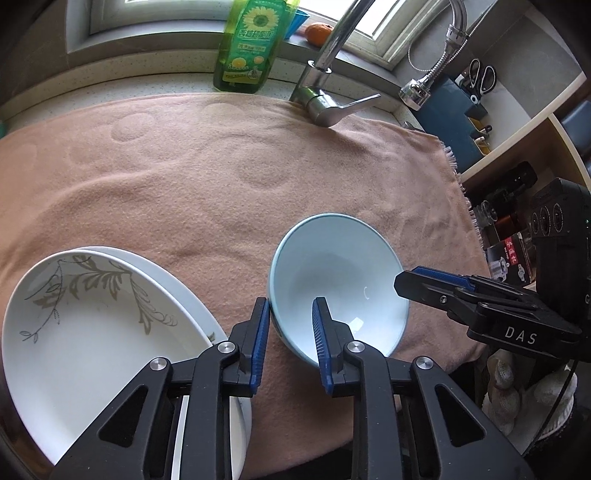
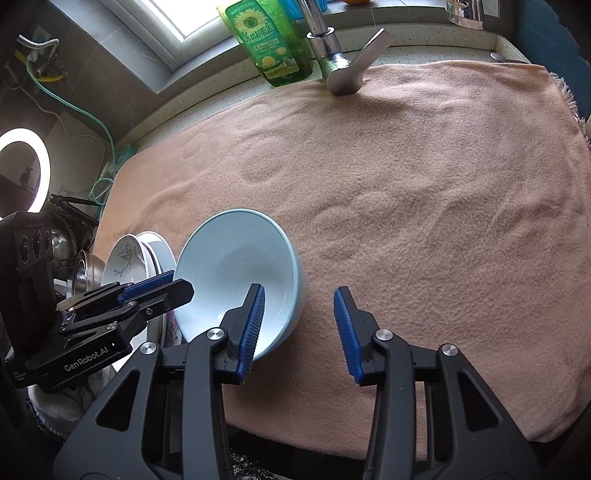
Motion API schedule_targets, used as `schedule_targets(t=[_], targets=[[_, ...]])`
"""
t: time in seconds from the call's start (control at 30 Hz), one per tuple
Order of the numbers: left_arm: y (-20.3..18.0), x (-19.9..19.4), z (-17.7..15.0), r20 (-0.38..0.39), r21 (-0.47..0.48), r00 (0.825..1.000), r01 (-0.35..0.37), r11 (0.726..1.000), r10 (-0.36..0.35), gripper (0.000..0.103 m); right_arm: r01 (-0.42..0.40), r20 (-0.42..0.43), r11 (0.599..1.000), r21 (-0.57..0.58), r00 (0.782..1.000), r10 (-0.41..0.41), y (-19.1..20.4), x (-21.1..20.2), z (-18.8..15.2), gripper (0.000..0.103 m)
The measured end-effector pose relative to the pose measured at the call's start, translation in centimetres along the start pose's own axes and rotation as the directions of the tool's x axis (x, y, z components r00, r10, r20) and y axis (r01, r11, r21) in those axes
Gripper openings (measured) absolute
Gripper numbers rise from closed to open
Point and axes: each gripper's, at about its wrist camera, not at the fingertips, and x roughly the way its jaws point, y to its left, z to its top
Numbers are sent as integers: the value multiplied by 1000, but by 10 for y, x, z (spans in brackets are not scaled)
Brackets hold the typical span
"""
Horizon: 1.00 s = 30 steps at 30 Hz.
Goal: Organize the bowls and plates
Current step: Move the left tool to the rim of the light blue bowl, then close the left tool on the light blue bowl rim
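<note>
Nearest to me, the left claw (image 1: pixel 291 301) straddles the near rim of the pale blue bowl (image 1: pixel 340 277), one pad against the outside wall and the other inside; the wall runs slantwise across the narrow gap and meets both pads, so I read it as clamped on the bowl. The right claw (image 2: pixel 299 290) stands with its fingers apart: its left finger (image 2: pixel 255 317) reaches down into the bowl while the other hangs over bare towel, clear of the bowl's outer wall. A white-gloved hand (image 1: pixel 517 387) shows behind it in the left wrist view. The bowl sits tilted on the peach towel (image 1: pixel 184 184), its mouth tipped toward me, at the towel's near edge. Just beside it on the left lie two stacked plates (image 1: pixel 92 332), the top one printed with a grey-brown leaf sprig. Beyond them the towel stretches bare, marked with faint round dents, across the desk (image 1: pixel 129 88). At its far edge rises the chrome tap (image 1: pixel 325 99), and next to that a green bottle of dish soap (image 1: pixel 247 48) with a sunflower label. Farthest back, an orange (image 1: pixel 317 33) rests on the window sill.
</note>
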Motion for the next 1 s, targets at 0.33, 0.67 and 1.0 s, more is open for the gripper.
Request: schedule_targets(t=[0.33,0.67,1.0], targets=[[4,6,1,-13,-12,1000,0,1000,0,15,-28,-25,999,39,999,29,-6,11,0,15],[2,3,-1,-3,-9,1000,3,1000,-3,13,-12,-18,999,41,1000,13,-1,8,0,11],[3,-21,-1,45,-12,999,10,1000,-9,13,-14,20,1000,1,1000,14,21,-16,4,11]])
